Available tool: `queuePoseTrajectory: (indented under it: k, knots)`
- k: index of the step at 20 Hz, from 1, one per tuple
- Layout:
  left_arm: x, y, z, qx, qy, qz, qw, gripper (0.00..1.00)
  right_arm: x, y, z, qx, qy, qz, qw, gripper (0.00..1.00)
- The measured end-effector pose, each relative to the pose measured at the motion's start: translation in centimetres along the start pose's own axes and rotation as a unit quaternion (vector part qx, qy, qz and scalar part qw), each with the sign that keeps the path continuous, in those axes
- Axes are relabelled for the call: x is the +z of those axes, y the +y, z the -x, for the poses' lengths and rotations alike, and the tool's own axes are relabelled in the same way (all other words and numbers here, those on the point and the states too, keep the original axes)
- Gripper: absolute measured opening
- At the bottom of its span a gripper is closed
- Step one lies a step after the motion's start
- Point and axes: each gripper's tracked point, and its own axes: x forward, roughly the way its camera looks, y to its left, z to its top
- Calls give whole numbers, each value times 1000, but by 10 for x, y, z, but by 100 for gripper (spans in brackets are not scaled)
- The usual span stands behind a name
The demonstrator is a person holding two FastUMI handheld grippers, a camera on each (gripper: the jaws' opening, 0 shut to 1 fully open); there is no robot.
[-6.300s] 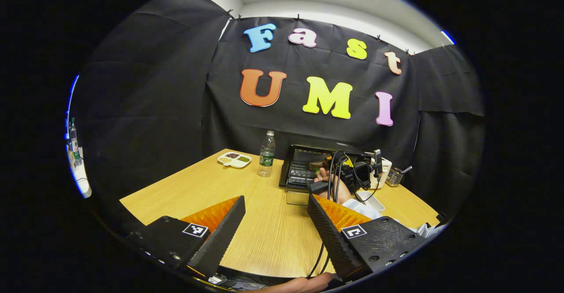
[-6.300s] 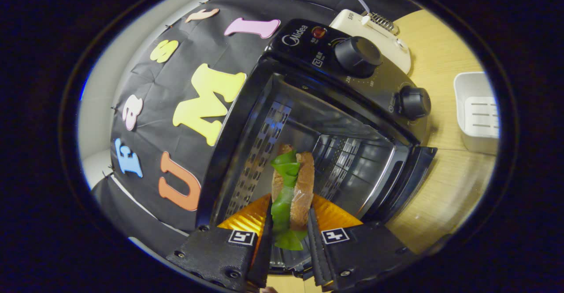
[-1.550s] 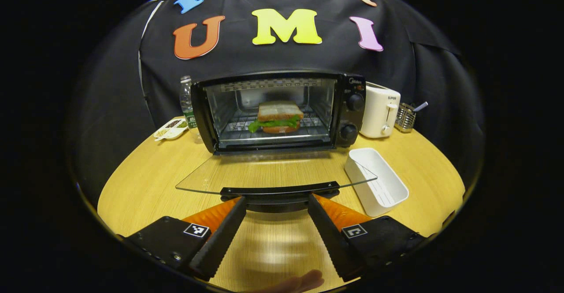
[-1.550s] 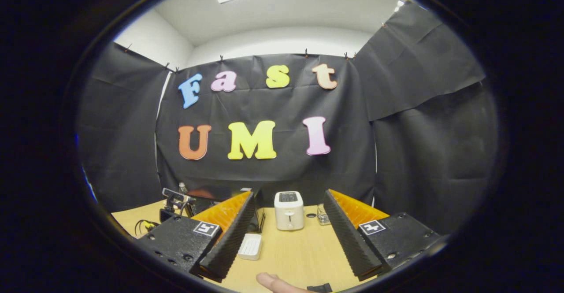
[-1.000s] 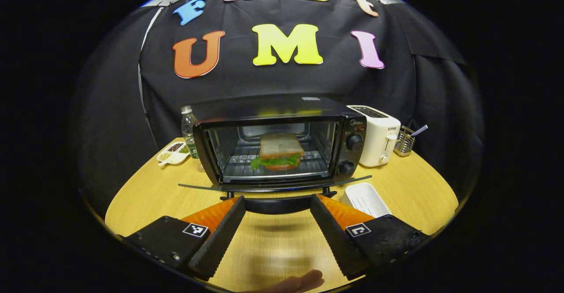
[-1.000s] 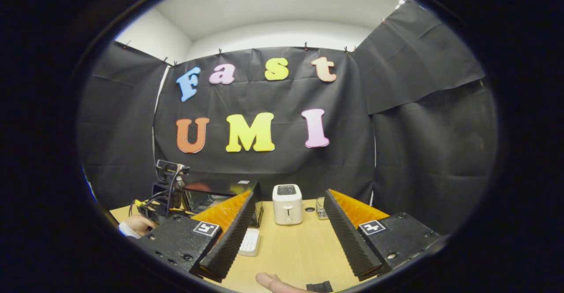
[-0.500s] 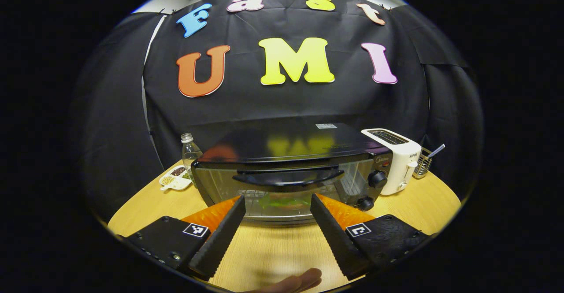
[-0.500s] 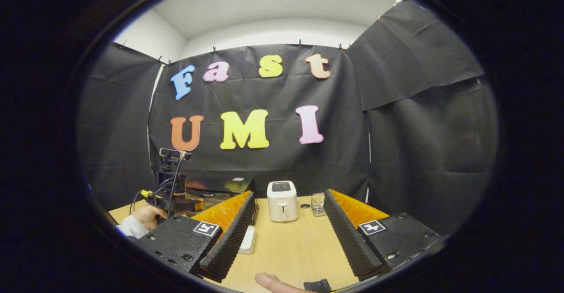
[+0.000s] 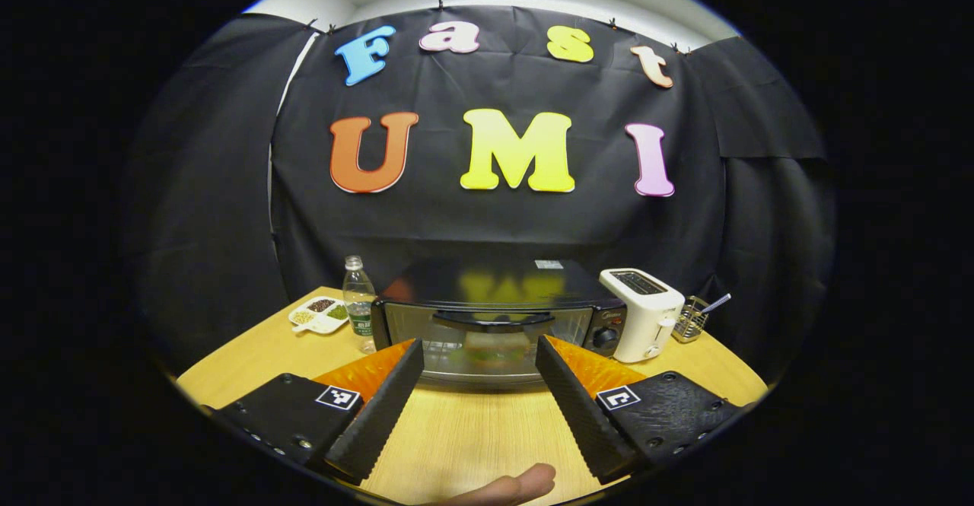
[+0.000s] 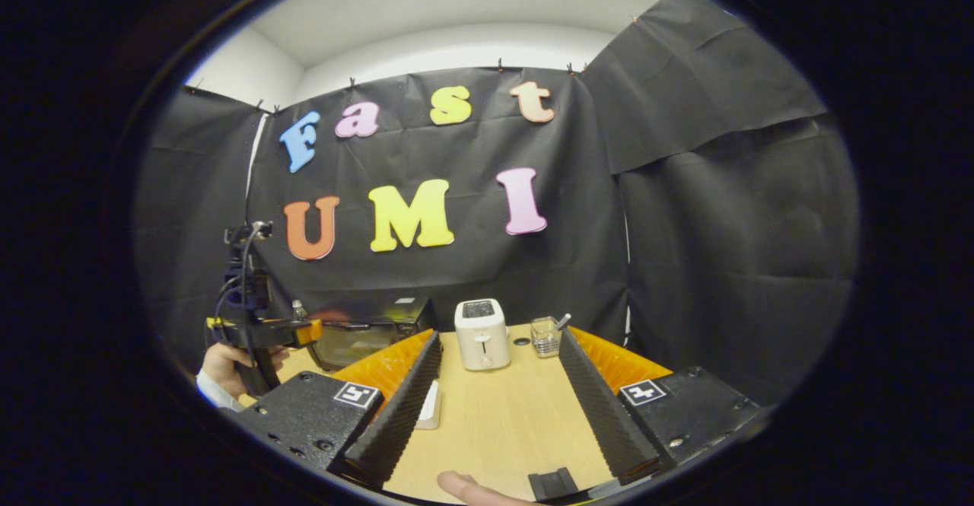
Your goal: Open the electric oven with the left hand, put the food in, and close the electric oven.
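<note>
The black electric oven (image 9: 494, 322) stands at the back of the wooden table (image 9: 472, 434) with its glass door shut and the handle (image 9: 493, 318) up. The sandwich (image 9: 491, 350) shows dimly through the glass. My left gripper (image 9: 479, 345) is open and empty, a little in front of the door and apart from it. In the right gripper view, my right gripper (image 10: 500, 336) is open and empty over the table, facing the toaster (image 10: 479, 344). The oven (image 10: 365, 336) sits to its left there, and a hand (image 10: 221, 365) holds the left gripper (image 10: 259, 331) in front of it.
A water bottle (image 9: 358, 300) and a sectioned dish (image 9: 319, 314) stand left of the oven. A white toaster (image 9: 643, 312) and a wire utensil holder (image 9: 696, 322) stand to its right. A white tray (image 10: 430, 407) lies partly behind my right gripper's left finger.
The oven door has swung up from flat open to shut. My left gripper has drawn back from the oven, open throughout. The right gripper has barely moved.
</note>
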Motion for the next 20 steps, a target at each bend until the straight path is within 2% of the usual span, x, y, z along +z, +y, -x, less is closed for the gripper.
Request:
queuePoseTrajectory:
  k: [7,8,9,11,12,13,14,15,16,20]
  knots:
    - [47,-2,115,17,-50,-14,998,97,24,8,34,4,-37,3,999,100]
    - [53,-1,133,20,-58,-16,998,97,25,12,39,10,-38,2,999,89]
    - [63,-1,148,22,-71,-17,997,97,27,13,44,12,-41,1,999,100]
    - [82,-6,179,15,-100,-13,995,97,29,11,50,10,-44,3,999,100]
    - [90,-10,191,9,-114,-8,993,97,30,9,54,8,-46,4,999,89]
    - [95,-11,202,5,-118,0,993,96,33,9,58,9,-49,6,999,89]
    - [95,-11,213,2,-119,5,993,96,36,10,62,12,-55,6,998,100]
    - [97,-9,221,3,-121,4,993,97,41,11,65,14,-62,5,998,100]
    - [96,-6,229,5,-118,0,993,97,43,10,66,14,-67,4,998,89]
    - [79,-8,256,-4,-104,14,994,96,42,8,72,19,-69,7,997,89]
